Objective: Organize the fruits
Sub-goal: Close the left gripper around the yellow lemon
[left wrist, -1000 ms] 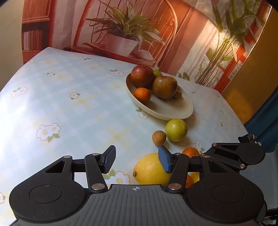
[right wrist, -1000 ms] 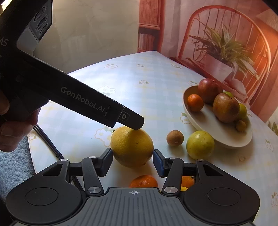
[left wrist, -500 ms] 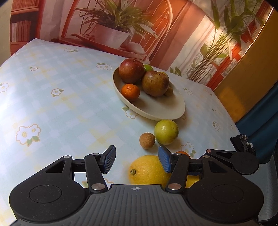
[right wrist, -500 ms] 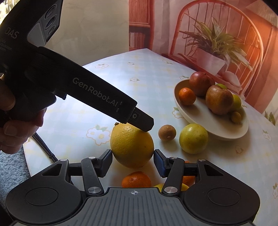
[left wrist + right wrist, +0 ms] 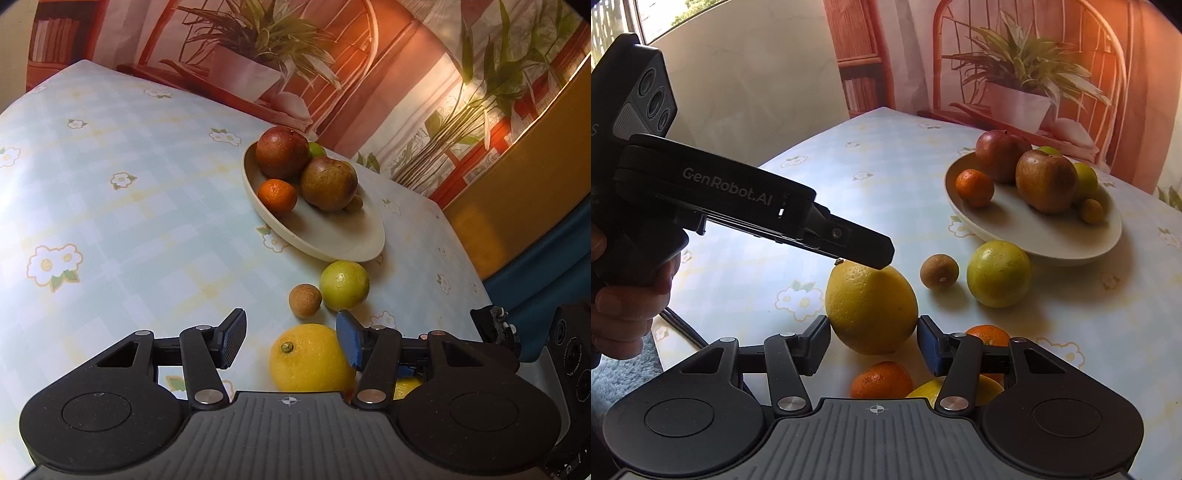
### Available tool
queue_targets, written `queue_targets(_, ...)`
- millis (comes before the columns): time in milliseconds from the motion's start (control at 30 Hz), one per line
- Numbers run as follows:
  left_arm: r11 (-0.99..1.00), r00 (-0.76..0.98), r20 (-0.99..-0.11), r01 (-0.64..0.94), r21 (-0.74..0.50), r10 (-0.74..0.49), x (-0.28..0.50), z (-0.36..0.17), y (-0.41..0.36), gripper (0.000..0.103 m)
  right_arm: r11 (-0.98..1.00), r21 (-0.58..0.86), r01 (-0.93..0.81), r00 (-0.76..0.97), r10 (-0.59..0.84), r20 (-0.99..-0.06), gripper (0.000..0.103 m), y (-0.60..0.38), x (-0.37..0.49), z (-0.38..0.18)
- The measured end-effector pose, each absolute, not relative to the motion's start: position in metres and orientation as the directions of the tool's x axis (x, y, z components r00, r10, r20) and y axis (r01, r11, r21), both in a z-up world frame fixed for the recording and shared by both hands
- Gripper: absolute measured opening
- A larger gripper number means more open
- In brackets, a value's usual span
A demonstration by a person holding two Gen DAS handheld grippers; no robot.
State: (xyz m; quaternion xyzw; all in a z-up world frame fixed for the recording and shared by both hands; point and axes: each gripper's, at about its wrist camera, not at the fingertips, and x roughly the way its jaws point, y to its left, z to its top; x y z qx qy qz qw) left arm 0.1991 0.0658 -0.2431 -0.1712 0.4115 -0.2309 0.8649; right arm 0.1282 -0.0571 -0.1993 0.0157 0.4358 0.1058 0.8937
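Right wrist view: right gripper [image 5: 873, 341] spread around the big lemon [image 5: 871, 308], ready to grab it for the plate [image 5: 1052, 243].
Left gripper [image 5: 290, 339] hangs spread above the same dimpled, oval lemon [image 5: 310, 360]; smooth round lime [image 5: 999, 273] and rough brown fruit [image 5: 939, 271] lie just beyond, near the shallow cream plate.

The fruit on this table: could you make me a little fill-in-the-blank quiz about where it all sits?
1. The large yellow citrus sits between the open fingers of the ____ gripper.
2. The bowl holds one small fruit of ____ colour, a mandarin.
3. Beside the green round fruit on the tablecloth lies a small ____ fruit.

Missing words: right; orange; brown
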Motion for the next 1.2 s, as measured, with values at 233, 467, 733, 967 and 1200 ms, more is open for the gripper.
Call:
queue_targets(233,0.802,0.521,-0.623,0.250,-0.542,-0.583,0.194,-0.248,0.068,0.056,0.977,0.134,-0.168,0.600,0.209,-0.772,0.048,-0.059,0.129,-0.200)
queue_targets(467,0.764,0.492,-0.602,0.245,-0.597,-0.629,0.200,-0.255,0.066,0.047,0.979,0.133,-0.157,0.601,0.202,-0.773,0.048,-0.059,0.129,-0.200)
queue_targets(733,0.788,0.504,-0.617,0.267,-0.554,-0.605,0.211,-0.251,0.054,0.047,0.984,0.061,-0.167,0.604,0.151,-0.782,0.048,-0.054,0.128,-0.198)
queue_targets(967,0.796,0.500,-0.626,0.279,-0.538,-0.599,0.224,-0.252,0.046,0.047,0.986,0.080,-0.148,0.601,0.154,-0.784,0.047,-0.064,0.133,-0.201)
queue_targets(1200,0.791,0.503,-0.616,0.299,-0.534,-0.606,0.226,-0.255,0.044,0.048,0.983,0.104,-0.152,0.595,0.175,-0.785,0.046,-0.067,0.135,-0.204)
